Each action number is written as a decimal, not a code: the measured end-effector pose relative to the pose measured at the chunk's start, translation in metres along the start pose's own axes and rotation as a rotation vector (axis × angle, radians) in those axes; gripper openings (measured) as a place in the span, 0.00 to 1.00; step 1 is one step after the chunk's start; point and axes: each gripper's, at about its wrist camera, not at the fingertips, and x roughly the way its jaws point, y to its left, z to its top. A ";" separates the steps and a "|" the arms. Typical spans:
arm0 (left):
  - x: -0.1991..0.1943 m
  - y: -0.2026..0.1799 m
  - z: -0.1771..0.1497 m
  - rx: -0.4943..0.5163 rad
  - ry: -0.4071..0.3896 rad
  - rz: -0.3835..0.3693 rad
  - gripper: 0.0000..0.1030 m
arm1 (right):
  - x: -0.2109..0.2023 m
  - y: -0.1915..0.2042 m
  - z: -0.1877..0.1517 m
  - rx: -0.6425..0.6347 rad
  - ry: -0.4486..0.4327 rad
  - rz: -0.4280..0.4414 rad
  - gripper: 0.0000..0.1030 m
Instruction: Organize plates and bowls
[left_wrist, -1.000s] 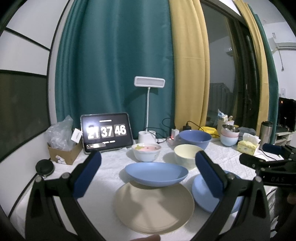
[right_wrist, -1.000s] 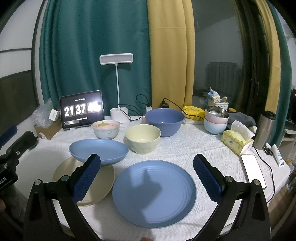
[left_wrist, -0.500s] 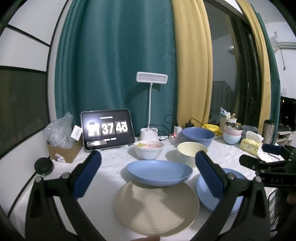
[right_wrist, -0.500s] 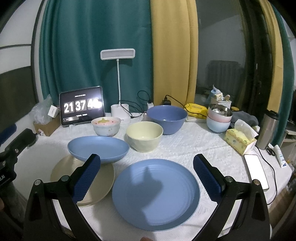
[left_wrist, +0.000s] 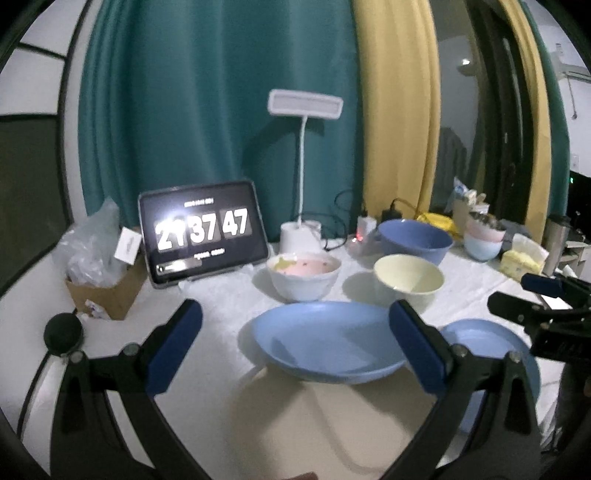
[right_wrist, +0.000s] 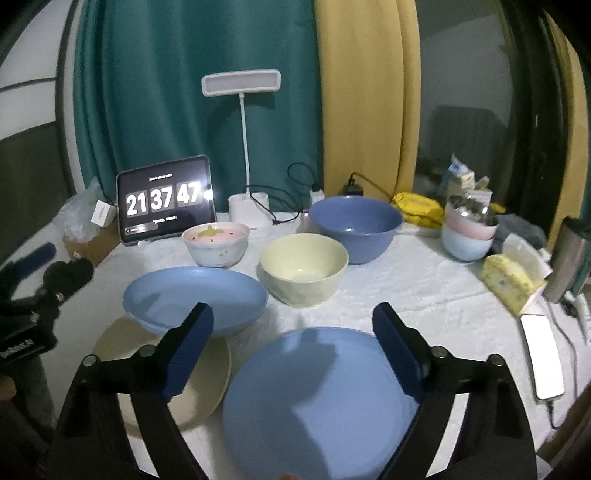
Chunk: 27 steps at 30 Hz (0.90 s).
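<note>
Jaws wide (both), blue plate (right_wrist: 317, 398) flat.

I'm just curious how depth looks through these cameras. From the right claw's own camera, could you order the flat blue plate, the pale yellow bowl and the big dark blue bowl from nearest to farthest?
1. Flat blue plate: nearest, right under the open right claw.
2. Pale yellow bowl: mid-table, just behind the plate.
3. Big dark blue bowl: farthest, behind the yellow bowl, slightly right.
</note>
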 end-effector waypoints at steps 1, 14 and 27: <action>0.009 0.003 0.000 -0.008 0.016 -0.001 0.99 | 0.009 0.000 0.002 0.005 0.016 0.010 0.83; 0.092 0.030 -0.020 -0.073 0.242 -0.042 0.81 | 0.093 0.012 0.004 0.039 0.181 0.115 0.63; 0.122 0.033 -0.030 -0.101 0.391 -0.103 0.50 | 0.147 0.022 -0.009 0.107 0.339 0.186 0.43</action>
